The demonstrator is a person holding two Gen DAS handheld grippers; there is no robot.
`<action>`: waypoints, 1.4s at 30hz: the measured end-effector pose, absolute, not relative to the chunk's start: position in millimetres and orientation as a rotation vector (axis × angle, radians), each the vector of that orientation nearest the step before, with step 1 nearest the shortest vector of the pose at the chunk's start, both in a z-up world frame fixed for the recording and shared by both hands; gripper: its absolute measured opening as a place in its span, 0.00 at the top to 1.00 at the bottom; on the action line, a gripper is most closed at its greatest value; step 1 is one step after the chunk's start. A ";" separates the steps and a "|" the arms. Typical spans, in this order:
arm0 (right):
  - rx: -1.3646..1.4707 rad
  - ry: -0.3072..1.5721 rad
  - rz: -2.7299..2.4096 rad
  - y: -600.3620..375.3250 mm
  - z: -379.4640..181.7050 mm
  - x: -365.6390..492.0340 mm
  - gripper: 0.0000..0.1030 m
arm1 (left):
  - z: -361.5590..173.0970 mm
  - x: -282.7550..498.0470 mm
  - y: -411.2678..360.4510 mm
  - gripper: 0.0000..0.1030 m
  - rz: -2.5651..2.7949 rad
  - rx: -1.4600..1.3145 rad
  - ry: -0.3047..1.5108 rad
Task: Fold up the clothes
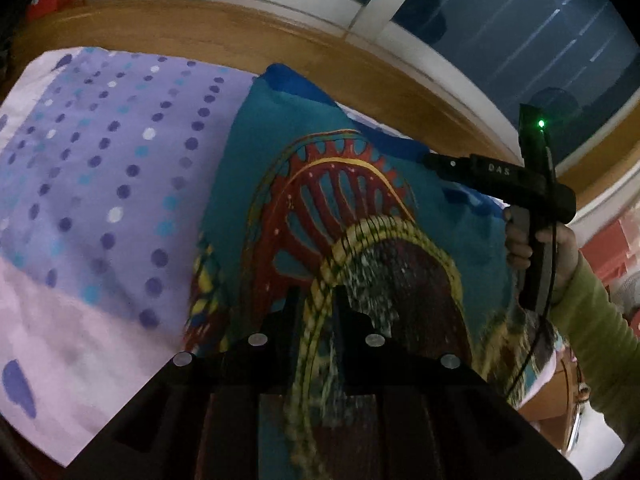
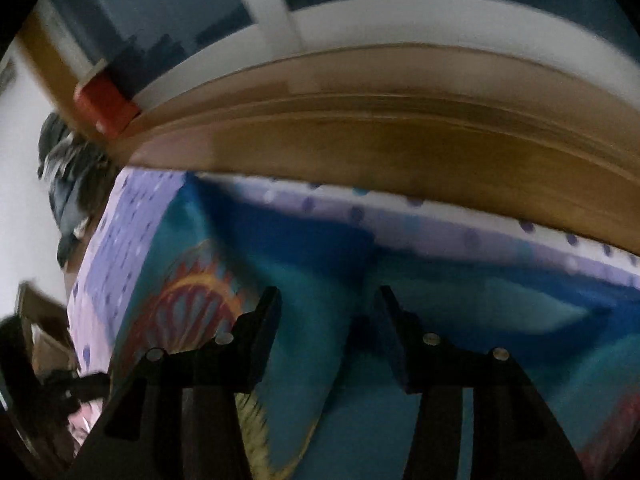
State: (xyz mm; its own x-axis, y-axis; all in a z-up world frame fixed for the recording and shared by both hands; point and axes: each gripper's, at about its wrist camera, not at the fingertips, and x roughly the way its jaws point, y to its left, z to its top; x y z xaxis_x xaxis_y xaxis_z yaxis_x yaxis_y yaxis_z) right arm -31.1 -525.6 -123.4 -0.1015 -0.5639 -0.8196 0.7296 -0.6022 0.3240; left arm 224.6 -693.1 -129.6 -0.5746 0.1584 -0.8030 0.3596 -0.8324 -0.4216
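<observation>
While right gripper [image 2: 326, 300] gapes, teal garment [image 1: 360, 216] on dotted sheet [image 1: 100, 168]

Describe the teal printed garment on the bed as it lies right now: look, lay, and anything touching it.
The teal garment looks like soft woven cloth with a large red and yellow arched print, darker blue folds along its far edge. It lies spread on the purple dotted sheet, near the wooden bed frame. The left gripper has narrow jaws over the print; contact is unclear. The right gripper stands open above the cloth, gripping nothing.
</observation>
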 end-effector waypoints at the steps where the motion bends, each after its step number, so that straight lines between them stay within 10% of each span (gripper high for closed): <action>1: 1.269 0.197 -1.824 -529.4 -127.5 -34.5 0.53 | -133.7 219.3 -693.0 0.87 -2.530 1.391 0.864; 5: 1.280 0.169 -1.798 -540.6 -139.0 -42.3 0.54 | -147.1 214.6 -689.1 0.88 -2.481 1.415 0.869; 9: 1.176 0.187 -1.853 -546.4 -135.7 -45.2 0.98 | -158.0 213.2 -683.6 0.88 -2.444 1.429 0.868; 18: 1.052 0.392 -1.978 -555.6 -151.7 -48.6 0.98 | -160.7 217.1 -681.4 0.86 -2.437 1.383 0.880; 23: 1.063 0.428 -2.001 -551.4 -135.2 -38.6 0.84 | -158.4 219.3 -677.8 0.86 -2.461 1.373 0.824; 28: 1.059 0.250 -1.985 -489.5 -91.9 -9.7 0.44 | -153.2 215.1 -668.6 0.83 -2.477 1.444 0.697; 42: 1.218 0.233 -2.270 -275.5 -86.2 157.5 0.43 | -139.0 265.3 -587.9 0.78 -2.719 1.656 0.667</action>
